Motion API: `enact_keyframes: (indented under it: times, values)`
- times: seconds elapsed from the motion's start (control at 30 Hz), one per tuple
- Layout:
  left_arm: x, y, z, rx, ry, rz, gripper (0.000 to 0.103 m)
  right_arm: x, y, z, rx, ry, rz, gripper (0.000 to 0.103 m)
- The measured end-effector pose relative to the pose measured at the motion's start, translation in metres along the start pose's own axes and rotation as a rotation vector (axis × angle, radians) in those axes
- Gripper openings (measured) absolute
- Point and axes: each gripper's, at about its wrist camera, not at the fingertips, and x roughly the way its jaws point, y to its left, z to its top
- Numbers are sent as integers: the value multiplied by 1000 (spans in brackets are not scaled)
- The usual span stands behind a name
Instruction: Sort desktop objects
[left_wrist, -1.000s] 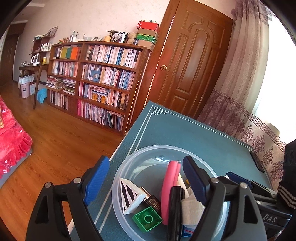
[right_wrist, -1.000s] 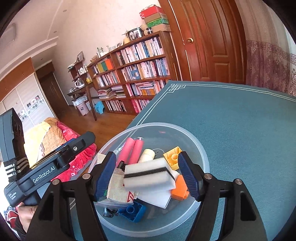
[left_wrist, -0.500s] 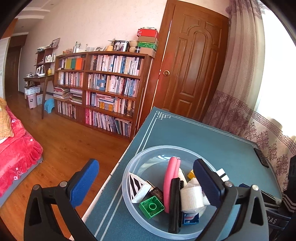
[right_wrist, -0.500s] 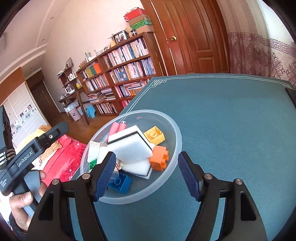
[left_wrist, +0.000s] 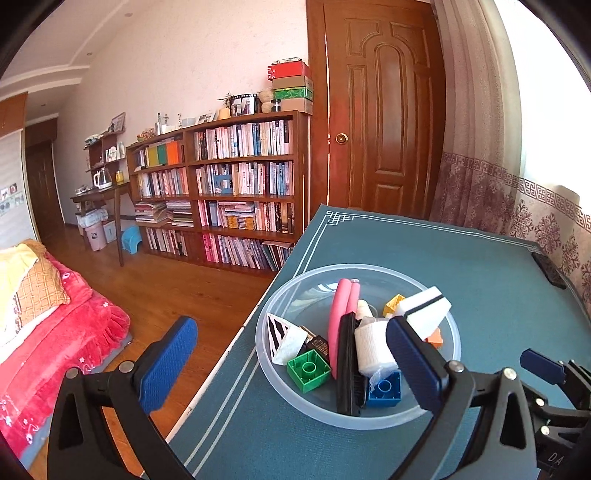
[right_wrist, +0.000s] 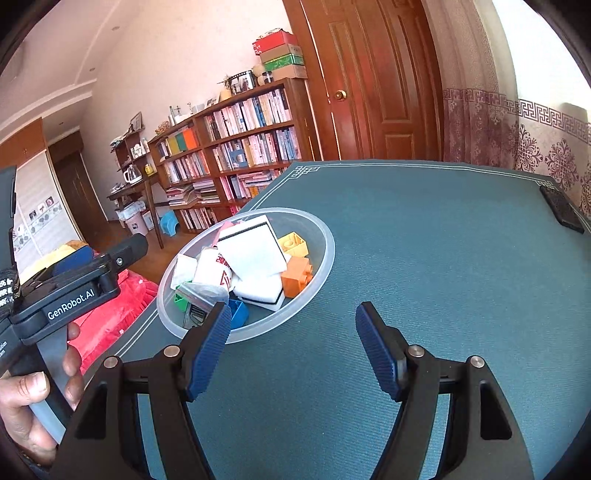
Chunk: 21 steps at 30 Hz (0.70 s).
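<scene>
A clear plastic bowl (left_wrist: 436, 284) (right_wrist: 325, 236) stands near the left edge of the teal table mat (left_wrist: 480, 266) (right_wrist: 443, 240). It holds several small things: a white sponge with a black stripe (right_wrist: 253, 251), orange brick (right_wrist: 297, 275), yellow brick (right_wrist: 293, 244), green brick (left_wrist: 308, 370), blue brick (left_wrist: 386, 387), pink tube (left_wrist: 338, 314), black comb (left_wrist: 347, 369), gauze roll (left_wrist: 371, 349) and a striped card (left_wrist: 277, 338). My left gripper (left_wrist: 291, 362) is open, level with the bowl's near left side. My right gripper (right_wrist: 293, 343) is open above the mat, nearer than the bowl, empty.
A black remote (right_wrist: 561, 208) (left_wrist: 550, 271) lies at the mat's far right edge. Off the table's left edge are wooden floor, a bookcase (left_wrist: 229, 192) and a red bedcover (left_wrist: 55, 332). A hand (right_wrist: 33, 391) holds the left gripper's handle. A door (left_wrist: 384, 122) and curtain stand behind.
Both grippers have drawn back and up from the bowl. The right gripper, which was over the sponge, has moved right and now hangs over bare mat; the sponge lies in the bowl.
</scene>
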Motion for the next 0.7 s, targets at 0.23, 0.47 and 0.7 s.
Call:
enact_keyframes:
  times: [0.23, 0.47, 0.7]
  values:
    - [-16, 6, -6, -11, -2, 3, 102, -13, 12, -4, -23, -21, -7, 74]
    - [-28, 22, -7, -32, -21, 32, 102, -55, 44, 2, -134, -217, -106, 89]
    - [-35, 36, -11, -26, -30, 66, 102, -82, 70, 8, -192, -351, -196, 103]
